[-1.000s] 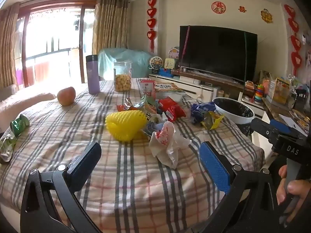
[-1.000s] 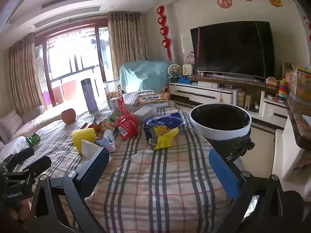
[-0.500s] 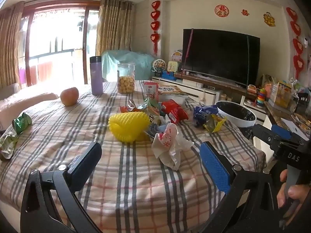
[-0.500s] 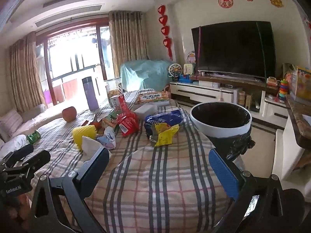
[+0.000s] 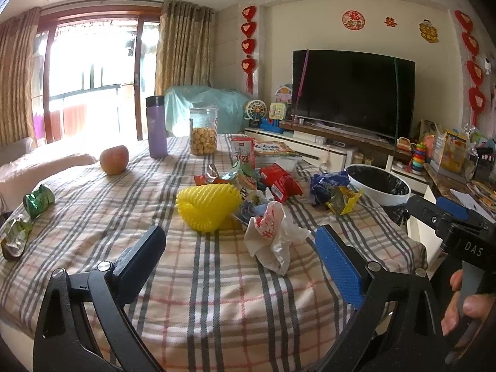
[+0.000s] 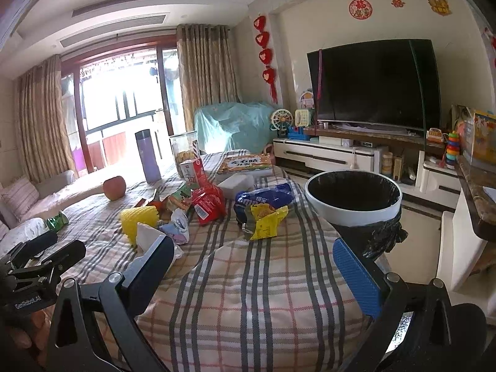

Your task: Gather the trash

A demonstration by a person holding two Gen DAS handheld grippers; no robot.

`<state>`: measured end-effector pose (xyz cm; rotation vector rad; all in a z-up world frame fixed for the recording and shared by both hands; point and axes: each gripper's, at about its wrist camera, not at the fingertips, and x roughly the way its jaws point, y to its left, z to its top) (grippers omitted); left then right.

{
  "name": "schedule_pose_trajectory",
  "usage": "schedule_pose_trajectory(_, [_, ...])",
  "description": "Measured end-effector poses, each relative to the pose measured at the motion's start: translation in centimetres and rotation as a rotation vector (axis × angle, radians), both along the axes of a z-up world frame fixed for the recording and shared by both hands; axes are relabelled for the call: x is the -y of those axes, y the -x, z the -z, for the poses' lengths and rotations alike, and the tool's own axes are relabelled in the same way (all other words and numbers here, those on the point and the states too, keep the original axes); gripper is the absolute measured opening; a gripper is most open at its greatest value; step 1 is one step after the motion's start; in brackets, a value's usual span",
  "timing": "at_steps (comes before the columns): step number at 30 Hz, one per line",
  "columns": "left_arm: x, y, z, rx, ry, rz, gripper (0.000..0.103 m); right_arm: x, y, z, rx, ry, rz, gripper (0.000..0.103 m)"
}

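Both claws are held released and empty above the near edge of the plaid-covered counter (image 5: 217, 294). The left claw (image 5: 240, 259) is aimed at a crumpled white bag (image 5: 272, 235), which lies just beyond it, beside a yellow foam net (image 5: 207, 207). Farther off, red (image 5: 280, 181), blue (image 5: 328, 183) and yellow wrappers (image 5: 342, 203) are scattered mid-counter. The right claw (image 6: 252, 268) is pointed past them. A black-lined bin (image 6: 353, 198) is seen at the counter's right edge.
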<state>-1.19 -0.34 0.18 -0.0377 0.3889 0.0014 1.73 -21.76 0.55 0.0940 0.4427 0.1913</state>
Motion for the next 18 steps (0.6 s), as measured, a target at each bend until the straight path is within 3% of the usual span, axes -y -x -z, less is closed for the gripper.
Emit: schedule_pose_trajectory(18, [-0.24,-0.1,-0.09,-0.002,0.005,-0.01,0.099,-0.06,-0.05,-0.01,0.008,-0.02,-0.01,0.103])
